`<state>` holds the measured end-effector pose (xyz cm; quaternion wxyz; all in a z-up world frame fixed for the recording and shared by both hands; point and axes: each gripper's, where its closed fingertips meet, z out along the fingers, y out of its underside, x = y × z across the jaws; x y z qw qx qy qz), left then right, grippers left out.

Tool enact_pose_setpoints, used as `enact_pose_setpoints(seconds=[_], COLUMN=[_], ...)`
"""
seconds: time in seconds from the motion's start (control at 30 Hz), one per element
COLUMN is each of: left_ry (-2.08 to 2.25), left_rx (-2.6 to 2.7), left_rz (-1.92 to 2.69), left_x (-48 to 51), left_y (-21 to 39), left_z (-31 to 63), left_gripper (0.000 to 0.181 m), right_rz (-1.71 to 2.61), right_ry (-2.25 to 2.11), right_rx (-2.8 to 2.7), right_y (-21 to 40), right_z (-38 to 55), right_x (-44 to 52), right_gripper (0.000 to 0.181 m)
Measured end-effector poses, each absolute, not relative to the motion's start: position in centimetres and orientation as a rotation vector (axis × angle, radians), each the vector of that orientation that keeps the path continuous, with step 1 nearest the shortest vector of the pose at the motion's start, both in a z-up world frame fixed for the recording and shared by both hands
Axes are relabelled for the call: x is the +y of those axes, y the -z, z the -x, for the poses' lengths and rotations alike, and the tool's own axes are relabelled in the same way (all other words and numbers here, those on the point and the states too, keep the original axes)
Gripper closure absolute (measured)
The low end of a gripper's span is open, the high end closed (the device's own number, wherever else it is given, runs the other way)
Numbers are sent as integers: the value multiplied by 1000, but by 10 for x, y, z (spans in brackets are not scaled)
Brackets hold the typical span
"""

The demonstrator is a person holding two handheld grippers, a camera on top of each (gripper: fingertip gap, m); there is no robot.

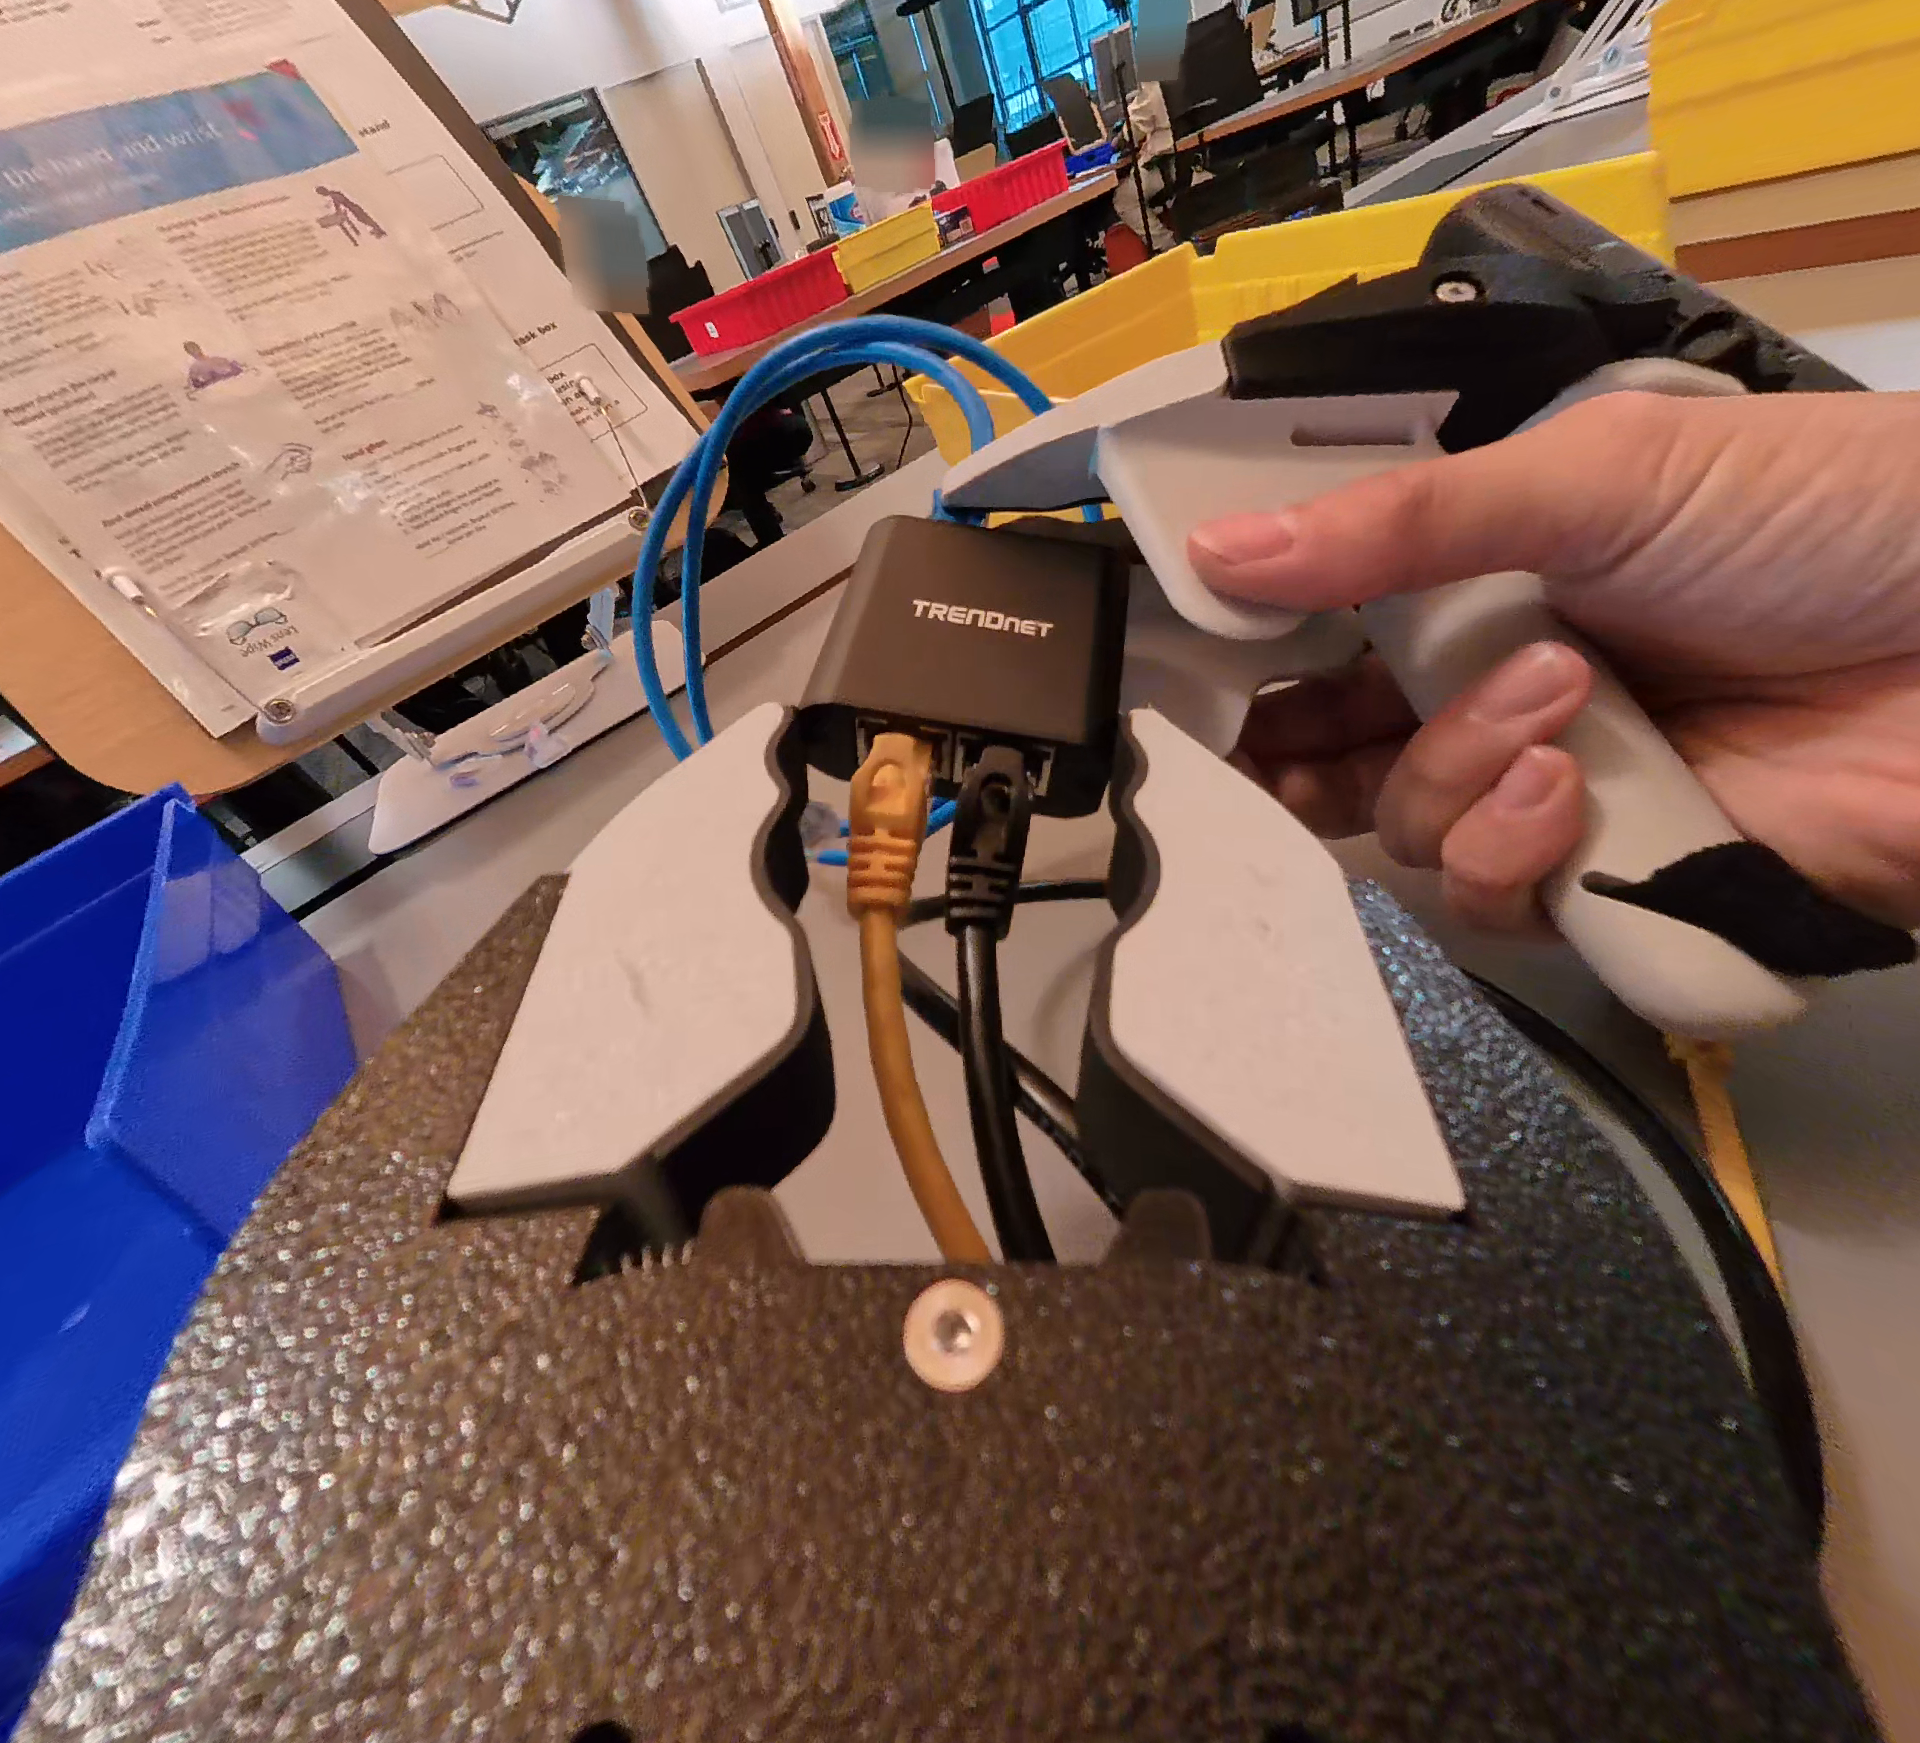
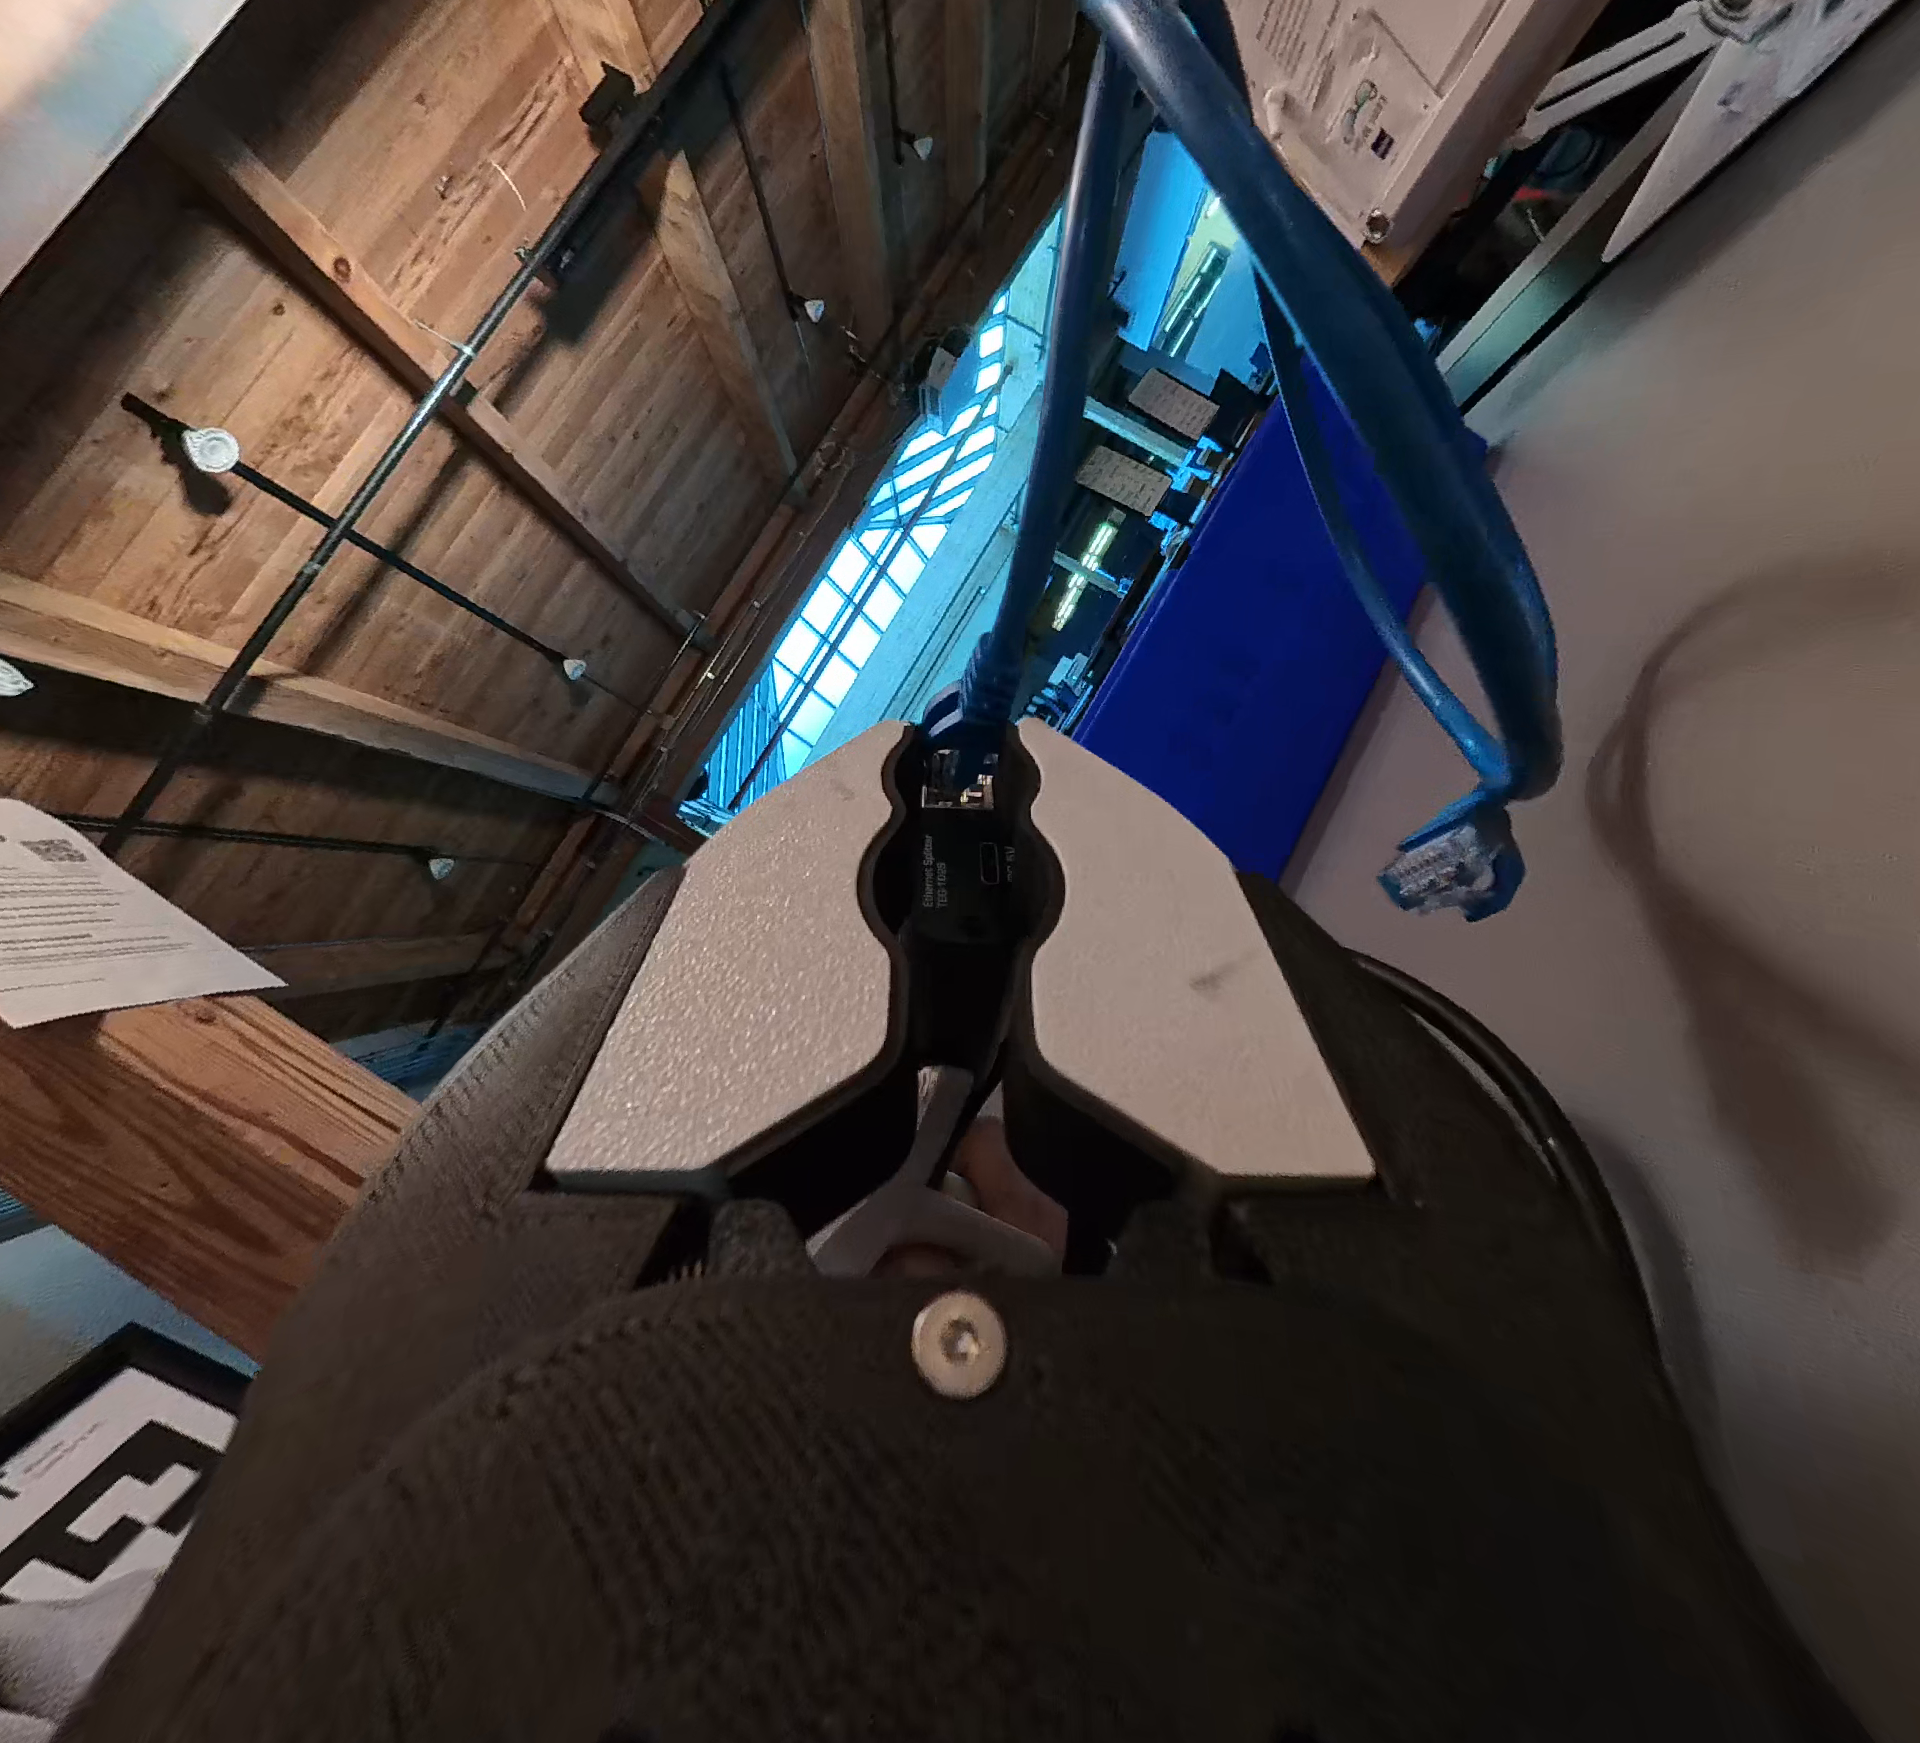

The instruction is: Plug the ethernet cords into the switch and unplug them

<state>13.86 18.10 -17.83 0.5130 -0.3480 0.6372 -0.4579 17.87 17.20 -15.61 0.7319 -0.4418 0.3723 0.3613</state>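
Note:
A small black switch [image 1: 977, 644] is held up off the grey table. An orange cord [image 1: 883, 862] and a black cord [image 1: 982, 872] are plugged into its near ports and run back between my left fingers. My left gripper [image 1: 956, 758] is open, its tips on either side of the switch's port end. My right gripper [image 1: 1101, 530], held by a hand [image 1: 1662, 602], is shut on the switch. In the right wrist view the gripper [image 2: 961, 758] clamps the switch [image 2: 961, 872]. A blue cord [image 2: 1060, 446] is plugged into its far end, and the loose blue plug [image 2: 1449, 867] hangs free.
A blue bin [image 1: 135, 1070] stands at the left, a yellow bin [image 1: 1351, 280] behind the right gripper. A tilted board with a laminated sheet [image 1: 260, 343] stands at the back left. The blue cord loops up behind the switch [image 1: 665, 571]. The grey table [image 1: 436, 924] lies below. The left gripper's tips are roughly 5 cm from the right gripper's.

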Motion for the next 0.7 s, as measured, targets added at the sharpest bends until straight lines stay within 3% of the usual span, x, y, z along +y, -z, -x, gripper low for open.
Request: enact_pose_setpoints(seconds=[0.7], left_ry=[1122], left_rx=[1554], left_rz=[831], left_x=[181], left_y=[181], left_z=[-140], left_gripper=[126], right_rz=[924], right_ry=[-860], right_rx=[847], right_y=[161], right_z=[-176], right_x=[175], right_gripper=[168])
